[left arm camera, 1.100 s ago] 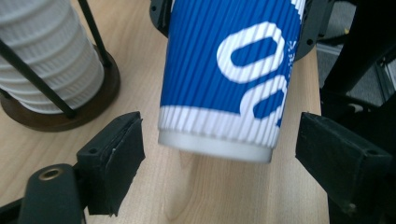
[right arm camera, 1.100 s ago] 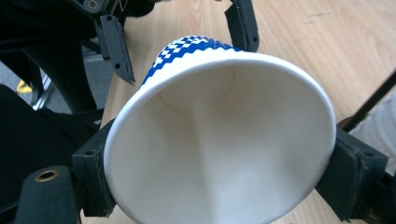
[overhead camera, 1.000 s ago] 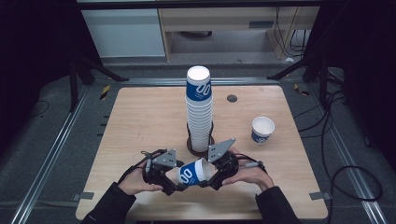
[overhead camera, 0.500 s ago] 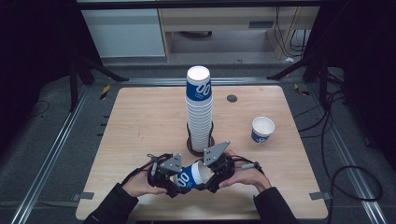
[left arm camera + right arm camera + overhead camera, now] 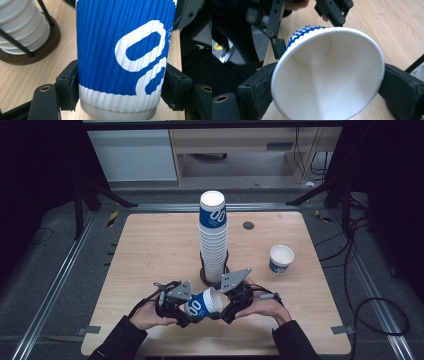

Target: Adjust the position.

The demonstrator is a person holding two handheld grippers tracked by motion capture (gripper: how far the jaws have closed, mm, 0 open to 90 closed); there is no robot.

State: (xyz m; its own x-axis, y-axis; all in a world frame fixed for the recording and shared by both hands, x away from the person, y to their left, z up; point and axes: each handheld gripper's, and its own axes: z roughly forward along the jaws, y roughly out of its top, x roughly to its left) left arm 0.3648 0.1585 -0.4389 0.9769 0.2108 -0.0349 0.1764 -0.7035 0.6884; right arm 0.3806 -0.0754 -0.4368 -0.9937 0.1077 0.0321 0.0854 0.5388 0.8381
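Barely anything had shifted: the blue-and-white cup [image 5: 202,304] stayed on its side above the table's [image 5: 150,250] near edge, just in front of the tall cup stack [image 5: 213,232]. Left gripper [image 5: 184,309] clamped its base end; right gripper [image 5: 226,301] pinched the open rim. A lone cup [image 5: 281,259] stood well apart.

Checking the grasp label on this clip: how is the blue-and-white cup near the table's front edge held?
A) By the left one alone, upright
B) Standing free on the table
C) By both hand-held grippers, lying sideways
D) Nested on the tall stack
C: the cup lies sideways between the left hand-held gripper and the right hand-held gripper, each view's jaws pressing its sides.
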